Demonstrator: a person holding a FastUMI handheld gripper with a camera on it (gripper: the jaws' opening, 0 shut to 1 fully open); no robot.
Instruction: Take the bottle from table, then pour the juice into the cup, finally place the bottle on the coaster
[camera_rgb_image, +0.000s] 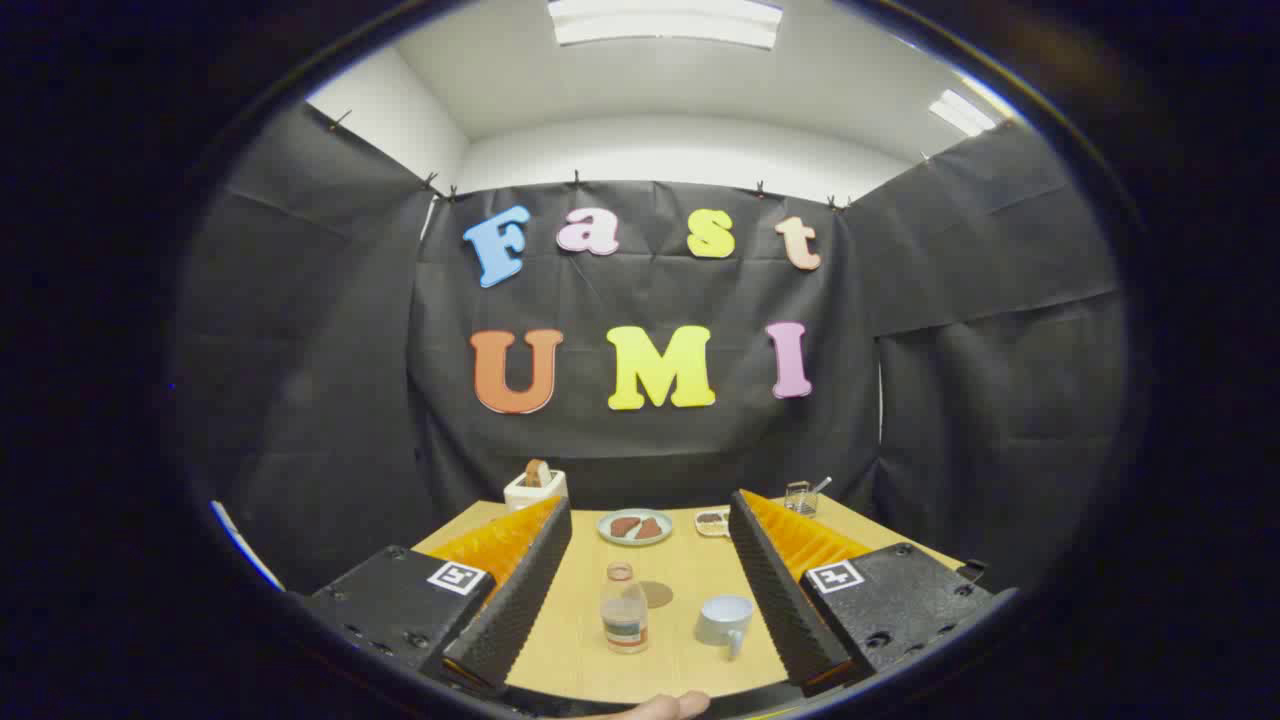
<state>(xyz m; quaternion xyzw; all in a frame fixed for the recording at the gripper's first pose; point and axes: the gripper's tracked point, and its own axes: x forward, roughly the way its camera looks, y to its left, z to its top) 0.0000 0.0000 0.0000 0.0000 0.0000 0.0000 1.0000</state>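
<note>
A small clear bottle with an orange cap and a label band stands upright on the wooden table, between my two fingers. To its right sits a pale blue cup with its handle toward me. Just behind the bottle lies a round brown coaster. My gripper is open, its fingers spread wide on either side of the bottle and cup, touching neither.
Farther back on the table are a plate with brown food pieces, a small dish, a white toaster with a slice of bread at the left, and a wire holder at the right. A fingertip shows at the near edge.
</note>
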